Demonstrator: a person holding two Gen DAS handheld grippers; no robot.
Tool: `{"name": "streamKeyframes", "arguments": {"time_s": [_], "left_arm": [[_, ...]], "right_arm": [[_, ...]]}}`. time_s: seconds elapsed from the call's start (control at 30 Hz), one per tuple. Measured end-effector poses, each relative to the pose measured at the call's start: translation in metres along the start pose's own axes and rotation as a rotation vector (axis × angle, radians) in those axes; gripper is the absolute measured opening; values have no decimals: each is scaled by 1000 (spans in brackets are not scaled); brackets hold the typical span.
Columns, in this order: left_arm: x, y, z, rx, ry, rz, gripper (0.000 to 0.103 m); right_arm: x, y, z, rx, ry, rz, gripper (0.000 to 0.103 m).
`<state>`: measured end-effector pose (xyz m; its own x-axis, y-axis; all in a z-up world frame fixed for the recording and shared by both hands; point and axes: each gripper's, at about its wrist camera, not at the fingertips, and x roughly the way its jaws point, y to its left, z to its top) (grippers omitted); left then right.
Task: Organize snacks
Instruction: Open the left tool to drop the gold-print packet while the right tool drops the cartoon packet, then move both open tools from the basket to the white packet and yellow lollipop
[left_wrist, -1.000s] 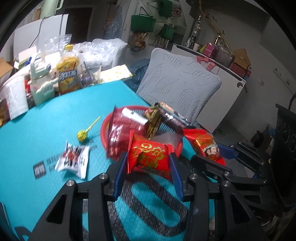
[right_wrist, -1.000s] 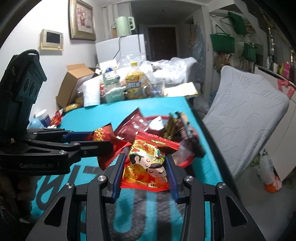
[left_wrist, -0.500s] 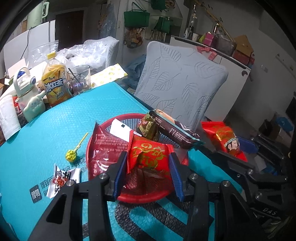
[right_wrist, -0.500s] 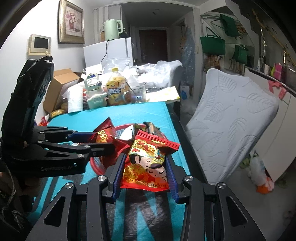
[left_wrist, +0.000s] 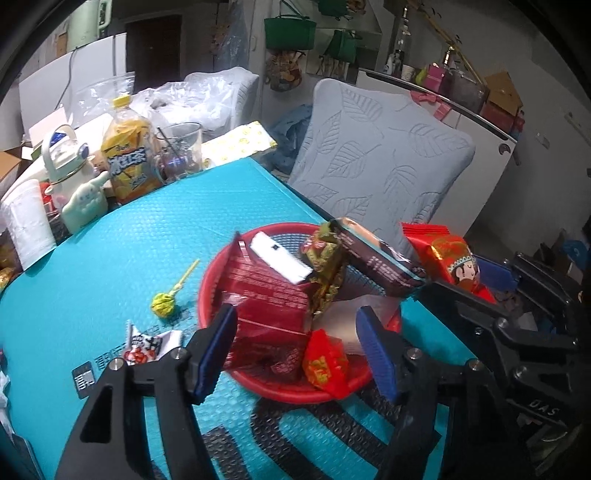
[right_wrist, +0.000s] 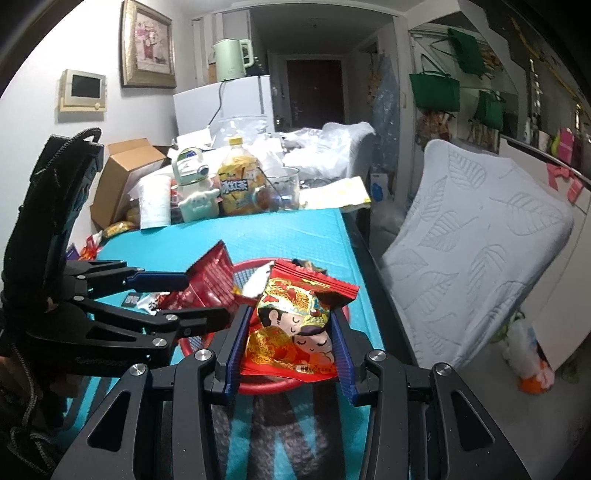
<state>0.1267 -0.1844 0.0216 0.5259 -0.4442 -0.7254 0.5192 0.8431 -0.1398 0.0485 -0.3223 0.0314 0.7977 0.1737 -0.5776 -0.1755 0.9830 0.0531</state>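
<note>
A red basket on the teal mat holds a dark red bag, a white packet, a green-gold packet and a brown bar. My left gripper hovers over the basket's near side with its jaws opening. A small red-and-gold packet lies loose in the basket below them, touching neither pad. My right gripper is shut on a red packet with a cartoon couple, held above the basket's rim. That packet also shows at the right of the left wrist view.
A yellow lollipop and a small white-and-red packet lie on the mat left of the basket. At the table's far end stand an iced tea bottle, a glass and a white cup. A grey cushioned chair stands beside the table.
The left jaws have spread and the small red-and-gold packet has dropped from them into the basket. The right gripper still holds its cartoon packet and now sits over the basket.
</note>
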Motion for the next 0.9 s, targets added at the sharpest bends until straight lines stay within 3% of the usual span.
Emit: {"name": "streamKeyframes", "arguments": {"time_s": [0.4,0.57,0.9], "left_arm": [[-9,31,0,-47,-17,73,65],[-6,36,-3,-59,-5,76,65],[-9,37,-6,-65,-3,74,65]], "right_arm": [[37,22,11,-74,38,37,41],[53,25,7,-80,88,40,41],[51,26,7,-85,85,34,42]]}}
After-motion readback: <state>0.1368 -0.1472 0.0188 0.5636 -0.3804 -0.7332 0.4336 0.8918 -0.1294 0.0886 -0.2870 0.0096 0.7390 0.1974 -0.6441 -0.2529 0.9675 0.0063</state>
